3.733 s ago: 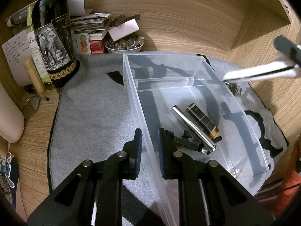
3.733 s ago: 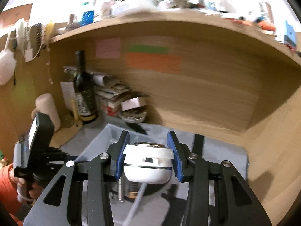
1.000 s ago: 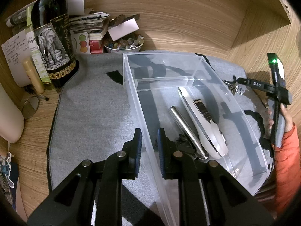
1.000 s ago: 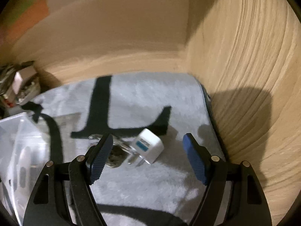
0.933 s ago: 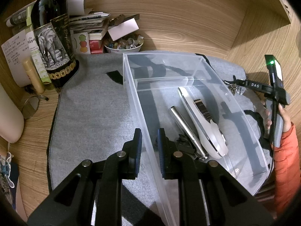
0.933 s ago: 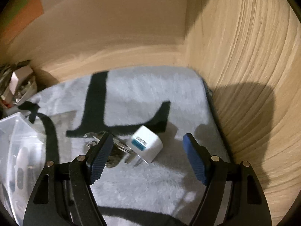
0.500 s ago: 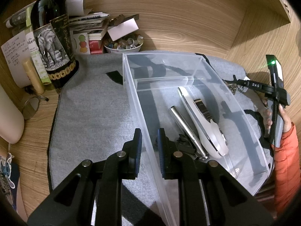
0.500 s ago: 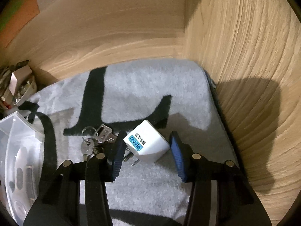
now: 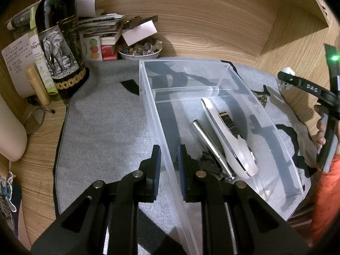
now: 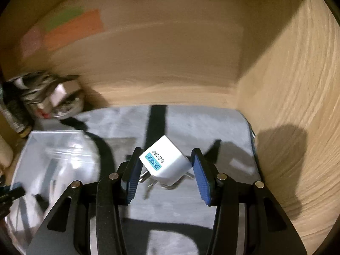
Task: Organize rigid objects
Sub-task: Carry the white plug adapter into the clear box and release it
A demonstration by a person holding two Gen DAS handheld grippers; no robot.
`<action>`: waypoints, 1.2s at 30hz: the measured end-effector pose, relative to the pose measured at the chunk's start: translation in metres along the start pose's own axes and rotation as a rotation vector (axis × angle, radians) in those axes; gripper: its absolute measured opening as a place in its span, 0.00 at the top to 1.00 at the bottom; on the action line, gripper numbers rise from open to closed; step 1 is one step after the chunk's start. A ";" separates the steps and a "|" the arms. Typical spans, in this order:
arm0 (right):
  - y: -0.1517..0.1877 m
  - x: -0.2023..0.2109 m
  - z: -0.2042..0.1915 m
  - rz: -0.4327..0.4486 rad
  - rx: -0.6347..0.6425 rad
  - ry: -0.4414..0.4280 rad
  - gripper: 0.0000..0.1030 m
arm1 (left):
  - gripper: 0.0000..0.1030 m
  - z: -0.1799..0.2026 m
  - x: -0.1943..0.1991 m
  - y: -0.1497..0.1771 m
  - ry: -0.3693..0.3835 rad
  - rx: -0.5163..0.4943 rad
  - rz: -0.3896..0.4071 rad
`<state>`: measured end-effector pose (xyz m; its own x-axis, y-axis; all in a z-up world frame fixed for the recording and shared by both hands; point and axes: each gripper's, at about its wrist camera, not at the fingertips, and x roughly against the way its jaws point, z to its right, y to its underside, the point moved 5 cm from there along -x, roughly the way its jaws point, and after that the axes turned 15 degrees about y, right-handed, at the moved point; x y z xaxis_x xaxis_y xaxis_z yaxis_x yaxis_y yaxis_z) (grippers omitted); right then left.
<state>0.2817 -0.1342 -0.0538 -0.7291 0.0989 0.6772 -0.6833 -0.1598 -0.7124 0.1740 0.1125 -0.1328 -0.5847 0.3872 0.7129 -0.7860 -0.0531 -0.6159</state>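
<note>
My left gripper (image 9: 169,165) is shut on the left wall of a clear plastic bin (image 9: 148,106) standing on a grey mat (image 9: 102,123). In the bin lie a white handheld device (image 9: 229,140), a silver metal tube (image 9: 210,146) and a small black piece (image 9: 209,161). My right gripper (image 10: 166,175) is shut on a white plug adapter (image 10: 167,163) with a blue label and holds it lifted above the mat (image 10: 191,123), right of the bin (image 10: 53,148). A bunch of keys (image 9: 262,97) lies on the mat beside the bin's right wall.
A dark wine bottle (image 9: 57,42) with an elephant label, stacked papers and books (image 9: 99,29) and a bowl of stones (image 9: 140,50) stand at the back left. Wooden walls (image 10: 297,106) close in behind and on the right.
My right gripper closed on the white adapter and lifted it off the mat, swinging toward the bin. Earlier it had released the white device into the bin. The left gripper has not moved.
</note>
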 end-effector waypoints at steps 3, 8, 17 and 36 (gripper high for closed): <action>-0.006 0.013 -0.016 0.036 0.029 -0.035 0.58 | 0.85 0.000 0.001 0.000 -0.001 0.000 0.001; -0.011 0.031 -0.043 0.083 0.077 -0.086 0.58 | 0.85 -0.001 0.001 0.000 0.004 0.005 0.002; -0.005 0.056 -0.089 0.117 0.191 -0.172 0.58 | 0.85 -0.001 0.002 -0.001 0.004 0.005 0.002; 0.044 0.040 -0.172 -0.009 0.467 -0.271 0.58 | 0.85 -0.001 0.002 -0.001 0.002 0.004 0.003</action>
<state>0.2160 0.0319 -0.0898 -0.6452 -0.1446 0.7502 -0.5552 -0.5858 -0.5904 0.1736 0.1147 -0.1311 -0.5865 0.3893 0.7102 -0.7851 -0.0577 -0.6167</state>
